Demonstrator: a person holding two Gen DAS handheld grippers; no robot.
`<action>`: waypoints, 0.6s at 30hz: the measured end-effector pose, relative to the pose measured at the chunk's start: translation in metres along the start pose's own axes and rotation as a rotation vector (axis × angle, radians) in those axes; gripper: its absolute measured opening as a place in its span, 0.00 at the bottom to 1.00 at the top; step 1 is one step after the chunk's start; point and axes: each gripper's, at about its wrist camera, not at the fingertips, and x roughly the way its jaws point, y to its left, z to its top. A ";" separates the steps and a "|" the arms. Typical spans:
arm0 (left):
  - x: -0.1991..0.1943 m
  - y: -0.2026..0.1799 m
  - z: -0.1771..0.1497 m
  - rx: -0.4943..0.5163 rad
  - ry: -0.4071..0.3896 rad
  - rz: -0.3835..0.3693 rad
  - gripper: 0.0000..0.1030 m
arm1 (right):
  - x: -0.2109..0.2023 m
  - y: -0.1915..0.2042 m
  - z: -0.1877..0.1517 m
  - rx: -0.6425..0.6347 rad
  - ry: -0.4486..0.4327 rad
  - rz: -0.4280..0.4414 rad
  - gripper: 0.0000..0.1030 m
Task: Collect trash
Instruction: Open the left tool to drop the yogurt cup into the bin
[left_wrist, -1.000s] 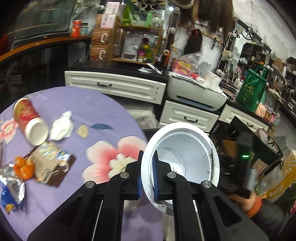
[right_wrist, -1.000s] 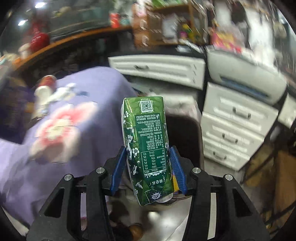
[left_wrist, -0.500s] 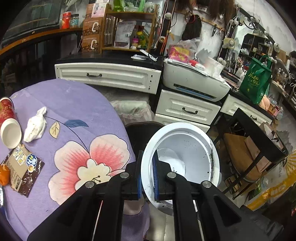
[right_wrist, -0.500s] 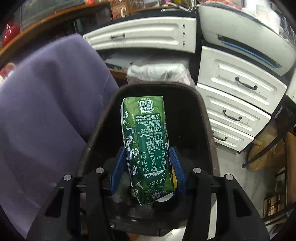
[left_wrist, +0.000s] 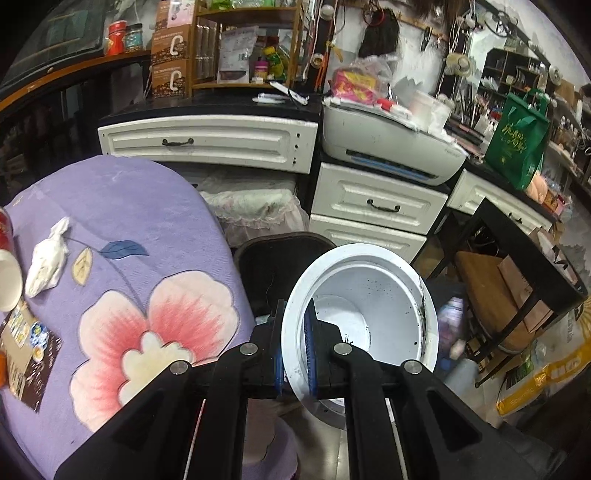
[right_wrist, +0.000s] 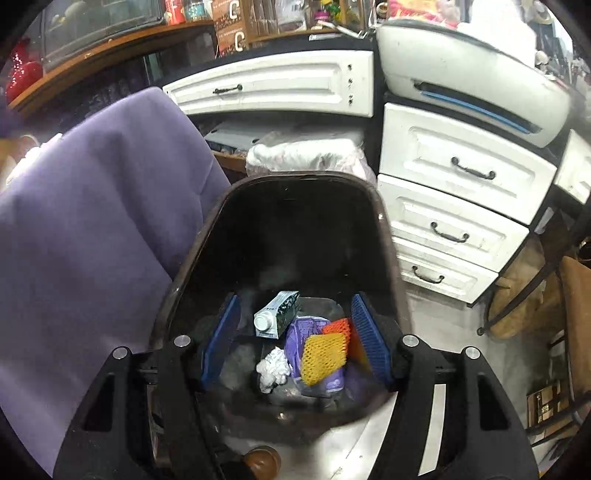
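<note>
Left tongs (left_wrist: 295, 347) clenched on the rim of a white lid (left_wrist: 373, 295), one blue pad outside the rim, one inside; lid held tilted, hollow side facing the camera, above and just right of the black trash bin (left_wrist: 273, 258). Bin sits on the floor just beside the purple floral table (left_wrist: 147, 229).

On the table in the left view: crumpled white tissue (left_wrist: 46, 264), brown snack wrapper (left_wrist: 26, 350) near the left edge, white cup mouth (left_wrist: 7, 280) partly cut off by the frame.

Right tongs (right_wrist: 295, 339) released, blue pads wide apart, hanging over the open bin (right_wrist: 391, 258) with nothing between them. Green milk carton (right_wrist: 279, 317) lies on its side in the bottom of the bin, white cap end toward the camera, clear of both pads. Beside it in the bin: yellow foam net (right_wrist: 325, 356), orange foam net (right_wrist: 338, 326) behind it, purple wrapper (right_wrist: 306, 332) under them, white tissue ball (right_wrist: 273, 369) in front.

White drawers (right_wrist: 454, 206) and a white printer (right_wrist: 472, 77) stand behind the bin.
</note>
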 end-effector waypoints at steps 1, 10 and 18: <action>0.006 -0.003 0.001 0.009 0.012 0.004 0.09 | -0.010 -0.003 -0.004 -0.006 -0.010 -0.014 0.61; 0.062 -0.033 0.006 0.074 0.100 0.046 0.09 | -0.073 -0.034 -0.037 0.014 -0.044 -0.052 0.62; 0.104 -0.051 0.002 0.111 0.176 0.078 0.09 | -0.116 -0.064 -0.065 0.096 -0.059 -0.055 0.62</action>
